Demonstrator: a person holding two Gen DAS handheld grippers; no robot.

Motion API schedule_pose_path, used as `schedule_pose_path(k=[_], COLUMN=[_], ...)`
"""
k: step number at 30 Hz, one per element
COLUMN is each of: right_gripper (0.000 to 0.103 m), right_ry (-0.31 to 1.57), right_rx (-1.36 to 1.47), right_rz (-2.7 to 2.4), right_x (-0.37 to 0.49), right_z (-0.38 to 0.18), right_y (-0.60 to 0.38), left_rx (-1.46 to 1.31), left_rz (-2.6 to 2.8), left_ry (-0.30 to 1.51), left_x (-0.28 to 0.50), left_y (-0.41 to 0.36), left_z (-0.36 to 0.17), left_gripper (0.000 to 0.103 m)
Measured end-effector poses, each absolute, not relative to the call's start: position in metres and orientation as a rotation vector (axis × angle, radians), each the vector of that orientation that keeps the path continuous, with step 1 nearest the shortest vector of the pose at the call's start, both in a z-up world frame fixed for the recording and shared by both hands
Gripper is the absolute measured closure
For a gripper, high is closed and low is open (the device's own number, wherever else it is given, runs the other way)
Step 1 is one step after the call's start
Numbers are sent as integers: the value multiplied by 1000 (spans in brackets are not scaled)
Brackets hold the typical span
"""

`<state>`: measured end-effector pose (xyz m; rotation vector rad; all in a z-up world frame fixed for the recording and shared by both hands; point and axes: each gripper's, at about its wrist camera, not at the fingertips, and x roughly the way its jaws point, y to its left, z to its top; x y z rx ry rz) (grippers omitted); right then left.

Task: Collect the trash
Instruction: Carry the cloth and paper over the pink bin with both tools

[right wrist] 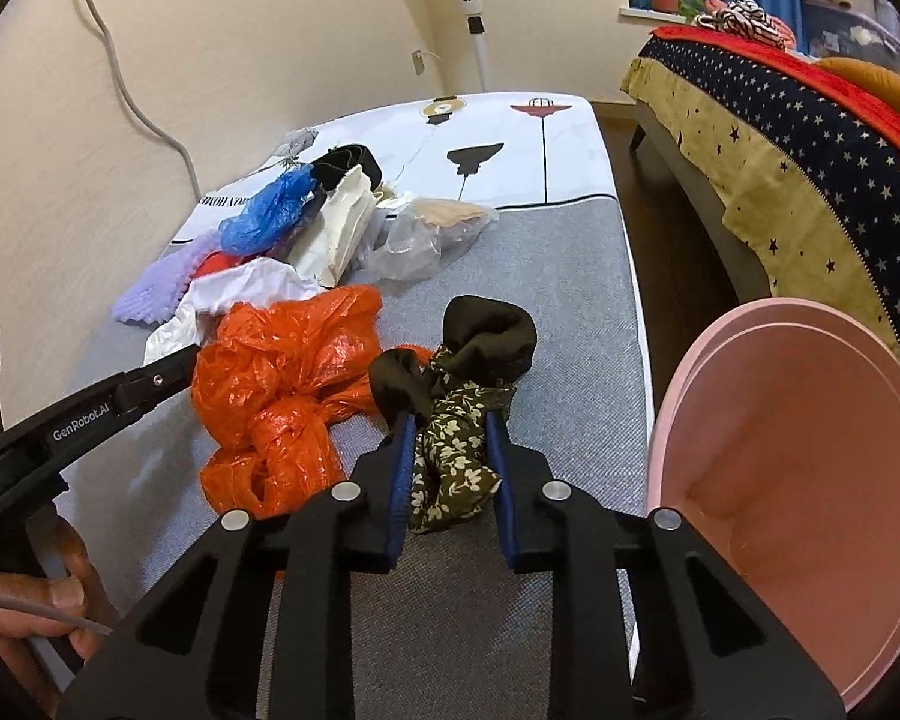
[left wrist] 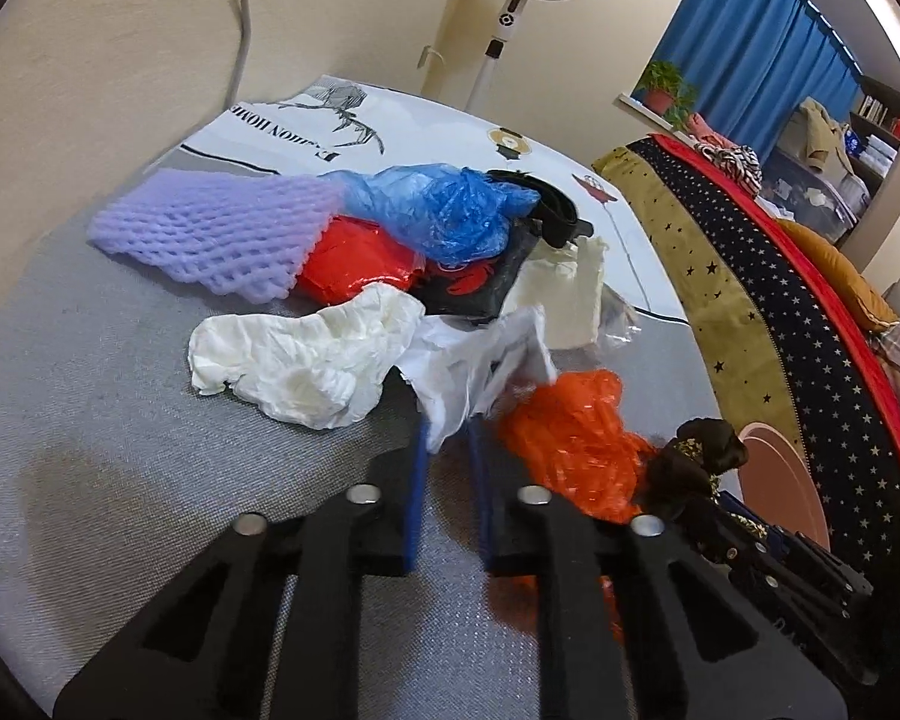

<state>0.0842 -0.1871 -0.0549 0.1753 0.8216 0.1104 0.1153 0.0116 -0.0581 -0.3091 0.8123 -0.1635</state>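
**Both grippers pinching trash, lift + bin next**

Step in hand, our read: double pickup off the grey mat point(right wrist: 570, 276), nothing in the bin yet.

L gripper point(left wrist: 450, 420): jaws narrow, clamped on a tail of the white plastic bag point(left wrist: 480, 360), which bunches up between the blue pads. In the right wrist view its fingers point(right wrist: 162, 375) poke in from 9 o'clock at the edge of the white bag, just beside the orange bag point(right wrist: 282, 384).

R gripper point(right wrist: 450, 420): jaws narrow-ish, pads pressing both sides of the dark floral cloth bundle point(right wrist: 450, 450). Its black top flares out above the tips at 12 o'clock. Looks like a solid grip.

Pink bin point(right wrist: 810, 480): at 3 o'clock of the R gripper, near, mouth tilted toward us, looks empty from what shows.

Rest of pile at 11-12 o'clock of the L gripper: crumpled white paper point(left wrist: 294, 360), purple foam net point(left wrist: 210, 234), red wrapper point(left wrist: 354, 264), blue plastic bag point(left wrist: 444, 210), clear bag point(right wrist: 426, 234) further back. All untouched.

Next, imo:
- R: lift straight, swing to 3 o'clock, drop the bundle in the bin. Short trip.
- L: lift slowly. The white bag is thin, the pinch is on a corner only, so it may slip or drag the orange bag or paper touching it.
- L has to cross over the R side to reach the bin, so go R first to avoid a clash.
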Motion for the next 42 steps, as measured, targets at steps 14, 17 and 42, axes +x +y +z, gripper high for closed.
schedule_pose_path(k=[14,17,42], right_gripper=[81,81,81], right_ry=[731,711,579], right_rx=[149,149,163], right_rz=[76,67,-32], right_x=[62,55,3], right_z=[-26,-19,27], right_y=[-191,-193,-229], left_rx=[-272,-265,-179], left_rz=[-197,-209,-311], left_ry=[722,702,581], left_x=[86,79,36], left_y=[8,6,-24], left_z=[-26,-19,20], left_gripper=[98,101,102])
